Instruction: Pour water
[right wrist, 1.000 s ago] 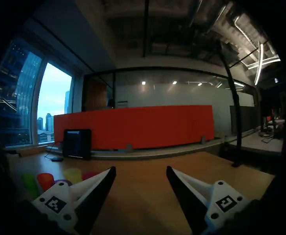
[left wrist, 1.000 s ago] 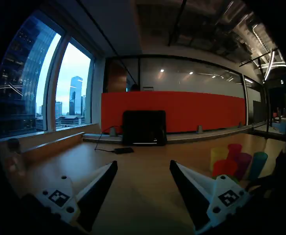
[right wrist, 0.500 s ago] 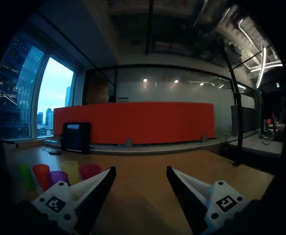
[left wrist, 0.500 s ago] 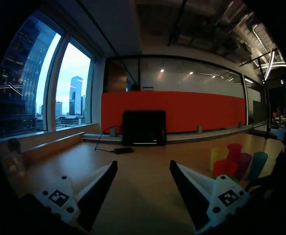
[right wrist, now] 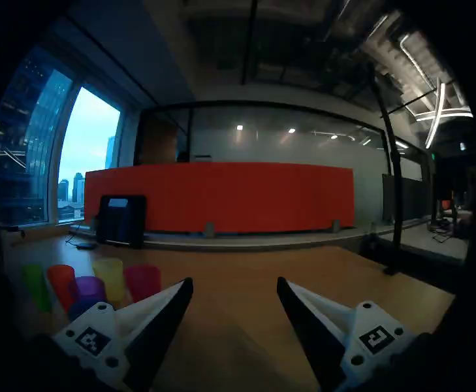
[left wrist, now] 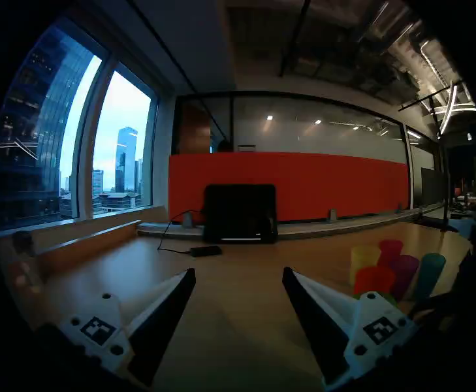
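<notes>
Left gripper view: window (left wrist: 74,150) at far left. A dark screen (left wrist: 239,212) is propped at the bench's (left wrist: 238,353) back edge, centre. Left hand-held gripper (left wrist: 238,270) held level, low over the bench, fingers spread apart, bare wood between them. Cluster of coloured cups (left wrist: 390,253) stands on the bench to the right, near the right finger.

Right gripper view: the cups (right wrist: 110,279) sit lower left, beside the left finger. Right hand-held gripper (right wrist: 233,282) level, fingers apart, gripping nothing.
</notes>
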